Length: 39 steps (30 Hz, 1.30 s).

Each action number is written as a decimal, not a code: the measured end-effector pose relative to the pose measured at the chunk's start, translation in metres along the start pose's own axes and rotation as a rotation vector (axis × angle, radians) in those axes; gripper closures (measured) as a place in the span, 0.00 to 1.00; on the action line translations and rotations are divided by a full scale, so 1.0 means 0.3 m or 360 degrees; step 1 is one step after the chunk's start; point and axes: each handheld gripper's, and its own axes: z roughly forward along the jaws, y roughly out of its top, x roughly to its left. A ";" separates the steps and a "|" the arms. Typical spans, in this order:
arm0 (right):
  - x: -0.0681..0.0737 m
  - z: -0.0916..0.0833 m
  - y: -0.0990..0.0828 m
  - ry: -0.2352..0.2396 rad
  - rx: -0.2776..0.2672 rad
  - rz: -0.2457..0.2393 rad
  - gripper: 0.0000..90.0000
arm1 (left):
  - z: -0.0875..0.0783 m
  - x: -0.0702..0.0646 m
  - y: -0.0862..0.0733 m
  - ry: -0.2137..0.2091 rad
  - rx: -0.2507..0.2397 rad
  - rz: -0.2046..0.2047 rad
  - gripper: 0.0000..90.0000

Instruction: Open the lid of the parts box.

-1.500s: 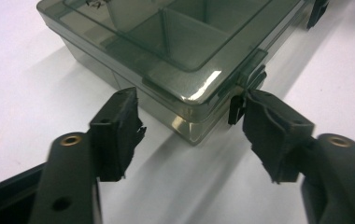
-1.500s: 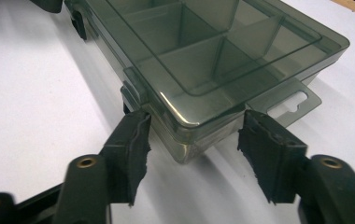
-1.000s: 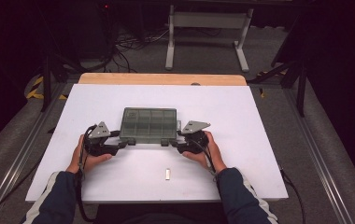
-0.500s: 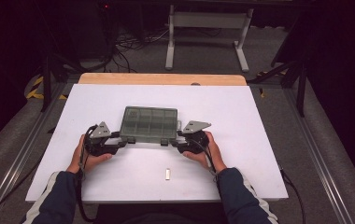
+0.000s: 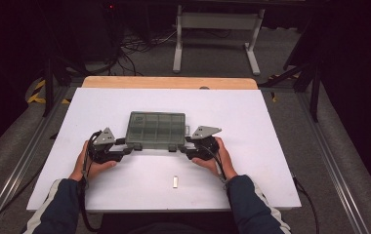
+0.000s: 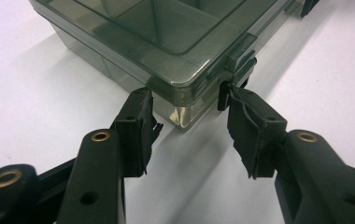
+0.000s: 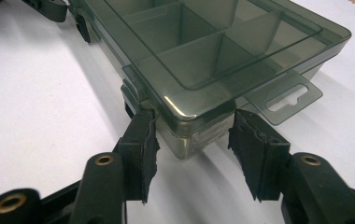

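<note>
The jaws of the left gripper [image 6: 189, 126] and right gripper [image 7: 192, 149] had just been closing around the box's [image 5: 155, 129] two near corners, not squeezing yet, to grab it evenly. The box sat mid-counter [image 5: 271, 122], lid shut.

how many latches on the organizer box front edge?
2 on the compartment box: one latch by the left gripper, the other latch by the right gripper. Far edge can't be checked.
</note>
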 end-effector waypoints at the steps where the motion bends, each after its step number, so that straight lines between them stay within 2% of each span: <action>1: 0.000 0.000 0.000 -0.0002 0.0000 -0.0001 0.57 | 0.000 0.000 0.000 0.0007 -0.0001 -0.0003 0.58; 3: -0.001 -0.001 0.000 -0.0002 0.0000 -0.0001 0.57 | -0.002 0.003 0.000 0.0017 -0.0004 0.0000 0.63; 19: -0.003 -0.006 -0.001 0.0006 -0.0006 -0.0016 0.63 | -0.002 0.007 0.000 0.0021 -0.0005 -0.0015 0.65; 21: -0.006 -0.006 -0.002 0.0020 -0.0013 -0.0001 0.63 | 0.000 0.003 0.000 0.0019 0.0003 -0.0025 0.61; 26: -0.007 -0.004 0.001 0.0021 -0.0023 -0.0018 0.59 | 0.002 0.005 0.001 0.0030 0.0006 -0.0031 0.59; 27: -0.009 -0.001 0.003 0.0024 -0.0025 -0.0020 0.58 | 0.006 0.005 0.002 0.0028 0.0019 -0.0048 0.59; 32: -0.016 0.005 0.010 0.0027 -0.0020 -0.0017 0.54 | 0.011 0.009 0.005 0.0044 0.0052 -0.0039 0.58; 33: -0.017 0.006 0.011 0.0029 -0.0016 -0.0013 0.53 | 0.014 0.006 0.005 0.0030 0.0059 -0.0058 0.58; 39: -0.019 0.015 0.014 0.0033 0.0014 -0.0014 0.51 | 0.022 0.006 0.011 0.0055 0.0101 -0.0020 0.61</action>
